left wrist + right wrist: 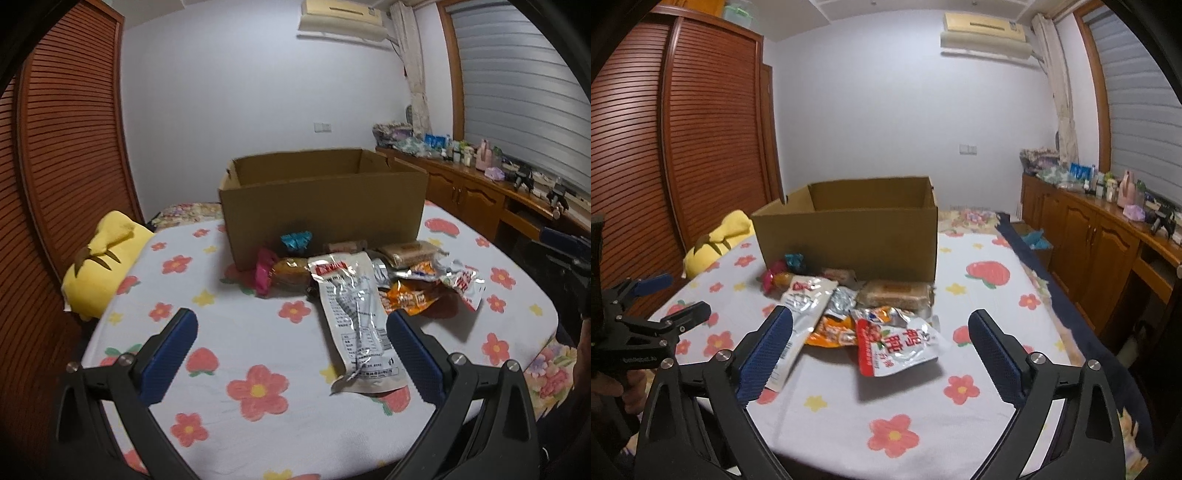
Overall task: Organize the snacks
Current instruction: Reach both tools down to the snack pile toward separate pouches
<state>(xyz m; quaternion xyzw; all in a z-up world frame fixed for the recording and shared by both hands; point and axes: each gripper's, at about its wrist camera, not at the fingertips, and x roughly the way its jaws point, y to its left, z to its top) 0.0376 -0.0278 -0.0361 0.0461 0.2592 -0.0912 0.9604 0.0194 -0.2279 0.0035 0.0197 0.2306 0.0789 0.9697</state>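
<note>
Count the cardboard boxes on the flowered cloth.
1: the open cardboard box stands at the far side of the flowered cloth, behind the snack packets.

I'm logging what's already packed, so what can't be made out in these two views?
- Cardboard box floor: hidden by its near wall, both views.
- Snacks low in the pile: covered by upper packets.
- Long white pouch print: too small, blurred.
- Left tongs: partly cut off at the edge, right wrist view.
</note>
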